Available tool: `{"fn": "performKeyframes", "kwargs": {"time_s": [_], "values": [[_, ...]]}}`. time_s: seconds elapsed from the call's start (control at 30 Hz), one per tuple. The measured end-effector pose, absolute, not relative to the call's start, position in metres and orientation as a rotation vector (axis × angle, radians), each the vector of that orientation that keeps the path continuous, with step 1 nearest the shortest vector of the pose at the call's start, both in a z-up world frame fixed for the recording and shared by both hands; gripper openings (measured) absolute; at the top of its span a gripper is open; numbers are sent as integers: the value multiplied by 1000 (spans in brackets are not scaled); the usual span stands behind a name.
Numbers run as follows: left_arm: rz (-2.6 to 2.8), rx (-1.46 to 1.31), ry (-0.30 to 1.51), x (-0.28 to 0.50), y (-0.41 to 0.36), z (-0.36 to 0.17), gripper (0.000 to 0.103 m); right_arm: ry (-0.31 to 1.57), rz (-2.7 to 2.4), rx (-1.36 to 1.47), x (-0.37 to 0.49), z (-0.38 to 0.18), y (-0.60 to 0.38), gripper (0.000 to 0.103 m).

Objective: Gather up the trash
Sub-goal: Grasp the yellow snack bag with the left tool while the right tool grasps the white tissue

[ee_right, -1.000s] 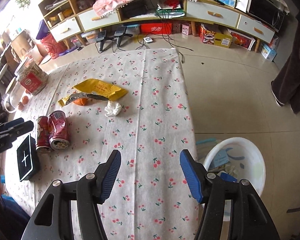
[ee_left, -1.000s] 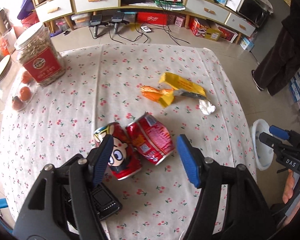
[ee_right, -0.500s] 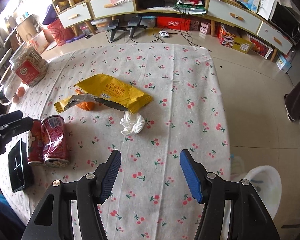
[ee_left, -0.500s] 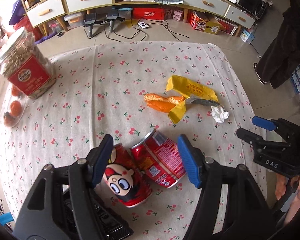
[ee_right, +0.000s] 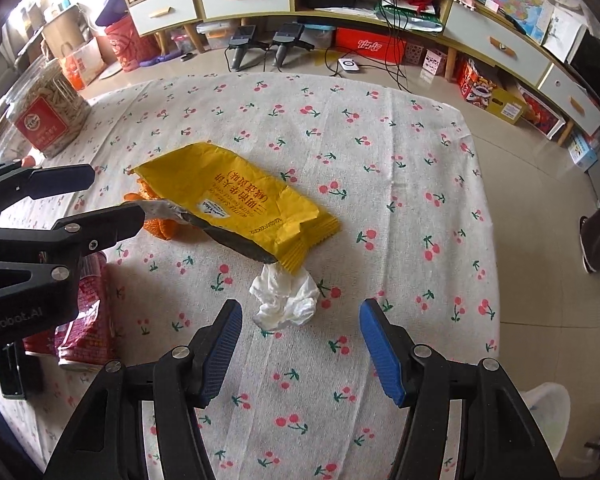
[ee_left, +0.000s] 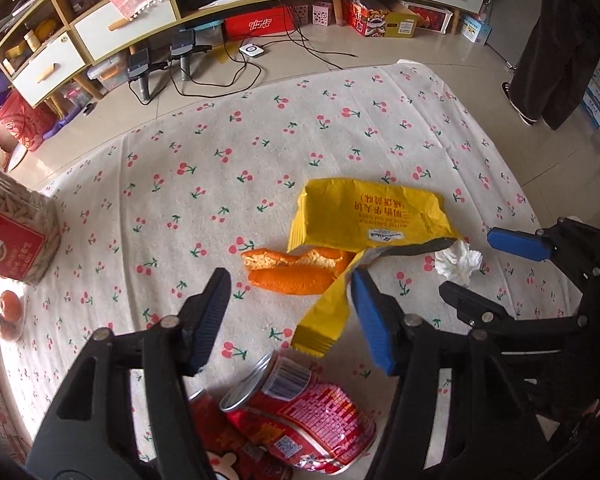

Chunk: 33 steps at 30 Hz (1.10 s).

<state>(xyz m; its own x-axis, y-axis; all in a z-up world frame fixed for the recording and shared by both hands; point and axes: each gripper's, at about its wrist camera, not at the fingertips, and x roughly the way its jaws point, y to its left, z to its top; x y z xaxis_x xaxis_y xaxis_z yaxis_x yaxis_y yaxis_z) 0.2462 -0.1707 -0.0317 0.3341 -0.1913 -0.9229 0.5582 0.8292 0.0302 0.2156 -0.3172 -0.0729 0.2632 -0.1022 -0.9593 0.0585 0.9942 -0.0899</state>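
Observation:
On the cherry-print tablecloth (ee_left: pixel 228 148) lie a yellow snack wrapper (ee_left: pixel 364 216) (ee_right: pixel 236 204), orange peel (ee_left: pixel 296 272) (ee_right: pixel 160 228), a crumpled white tissue (ee_left: pixel 458 264) (ee_right: pixel 286 300) and two crushed red cans (ee_left: pixel 300 416) (ee_right: pixel 88 320). My left gripper (ee_left: pixel 290 316) (ee_right: pixel 100 200) hangs over the peel and the wrapper's torn flap. Its jaws are closing, and the pads press on nothing. My right gripper (ee_right: pixel 300 332) (ee_left: pixel 484 268) stands open just above the tissue, one finger on each side of it.
A jar with a red label (ee_left: pixel 12 240) (ee_right: pixel 44 116) and small oranges (ee_left: pixel 10 304) stand at the table's left end. A black phone (ee_right: pixel 12 372) lies by the cans. A white bin (ee_right: pixel 548 420) stands on the floor past the right edge. Shelves line the back.
My left gripper moved forward from the cans to the peel and wrapper, and its jaws narrowed. My right gripper swung from the table's right edge down to the tissue.

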Motion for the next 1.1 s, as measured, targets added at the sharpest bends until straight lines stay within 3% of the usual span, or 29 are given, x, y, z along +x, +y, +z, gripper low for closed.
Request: {"fn": "performKeyframes", "kwargs": {"time_s": [0.07,0.1,0.13,0.2,0.27,1.1], "values": [[-526,359,1163,249,-170,-37,24,1312,-105,-38,220,-80,-316,58],[-531,346,1175,250,-168,-39,24,1317,-100,-37,221,-83,-316,54],[-534,340,1180,251,-168,-41,23,1325,-92,-35,222,-86,-315,44],[-539,325,1183,251,-166,-41,22,1322,-95,-48,224,-88,-312,39],[-546,308,1180,249,-165,-38,22,1322,-88,-47,225,-87,-310,28],[-616,171,1127,217,-156,11,20,1285,-130,98,182,-36,-359,24]]}}
